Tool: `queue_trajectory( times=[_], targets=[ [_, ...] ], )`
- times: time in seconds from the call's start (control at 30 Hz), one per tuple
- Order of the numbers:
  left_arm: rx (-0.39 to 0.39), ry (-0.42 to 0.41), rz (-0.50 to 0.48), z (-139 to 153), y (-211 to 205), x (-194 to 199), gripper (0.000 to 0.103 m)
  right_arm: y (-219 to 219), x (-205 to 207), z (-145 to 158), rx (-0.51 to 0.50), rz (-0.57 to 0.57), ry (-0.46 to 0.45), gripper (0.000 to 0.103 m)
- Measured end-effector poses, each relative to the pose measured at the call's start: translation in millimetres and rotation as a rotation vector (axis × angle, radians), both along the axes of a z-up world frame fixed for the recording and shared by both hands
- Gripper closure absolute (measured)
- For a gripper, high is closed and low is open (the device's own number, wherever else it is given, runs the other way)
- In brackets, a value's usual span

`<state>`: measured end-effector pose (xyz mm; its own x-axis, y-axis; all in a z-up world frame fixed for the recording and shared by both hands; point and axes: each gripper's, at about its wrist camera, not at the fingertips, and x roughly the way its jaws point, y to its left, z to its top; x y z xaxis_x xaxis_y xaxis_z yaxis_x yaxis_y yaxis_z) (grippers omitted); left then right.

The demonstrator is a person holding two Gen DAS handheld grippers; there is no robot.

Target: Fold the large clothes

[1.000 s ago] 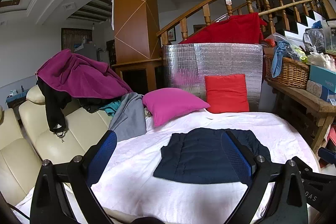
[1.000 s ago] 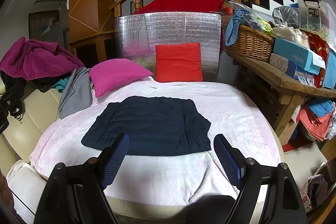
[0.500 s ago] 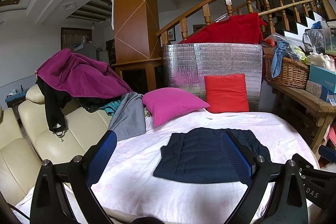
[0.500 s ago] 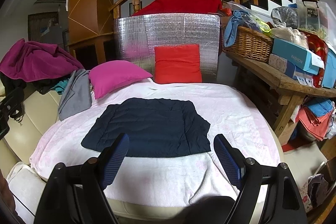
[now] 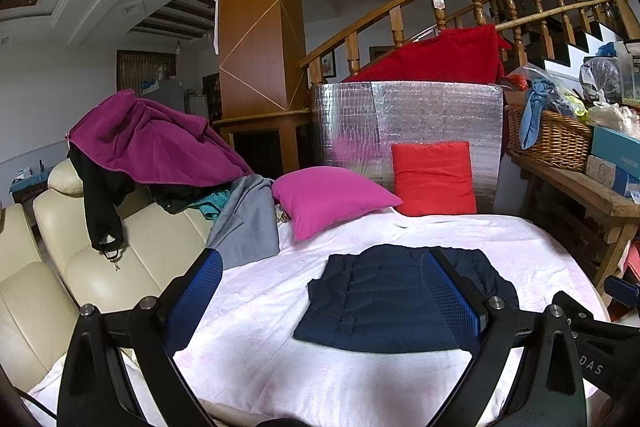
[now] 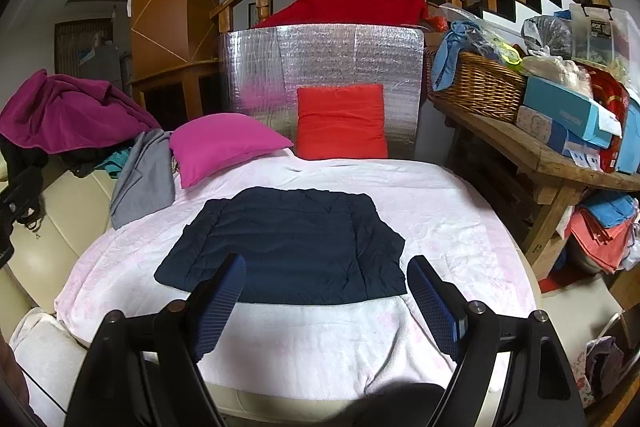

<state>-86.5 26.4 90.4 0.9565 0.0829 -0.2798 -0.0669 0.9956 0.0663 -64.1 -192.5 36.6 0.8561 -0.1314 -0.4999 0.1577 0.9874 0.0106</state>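
A dark navy quilted garment [image 6: 292, 245] lies folded flat in a rough rectangle on the pale pink blanket [image 6: 440, 227] that covers the table; the left wrist view shows the same garment [image 5: 384, 299] right of centre. My right gripper [image 6: 326, 279] hovers open over the garment's near edge, nothing between its blue pads. My left gripper [image 5: 320, 275] is open too, held above the blanket [image 5: 248, 307] to the garment's left, its right finger [image 5: 448, 295] overlapping the garment in view.
A magenta pillow [image 6: 224, 145] and a red cushion [image 6: 340, 121] sit at the blanket's far end before a silver foil panel [image 6: 320, 63]. Clothes pile on the cream sofa [image 5: 104, 267] to the left: a grey garment [image 6: 144, 173], a purple one [image 5: 152, 143]. A cluttered wooden bench [image 6: 540, 155] stands right.
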Motion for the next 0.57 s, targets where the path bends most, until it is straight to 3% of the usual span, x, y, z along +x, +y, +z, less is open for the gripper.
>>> queue_trajectory(
  times=[0.37,0.47,0.57],
  targets=[
    [-0.008,0.036,-0.013,-7.6,0.3,28.7,0.004,-2.0,28.4,-9.5,-0.004,0.004,0.036,0.018],
    [-0.048,0.074,-0.079,-12.9,4.6,47.9,0.004,-9.4,42.1,-12.2,0.006,0.007,0.048,0.018],
    [-0.079,0.11,-0.079,-20.5,18.3,79.3,0.004,-29.7,63.3,-14.8,0.032,-0.003,0.072,0.018]
  ],
)
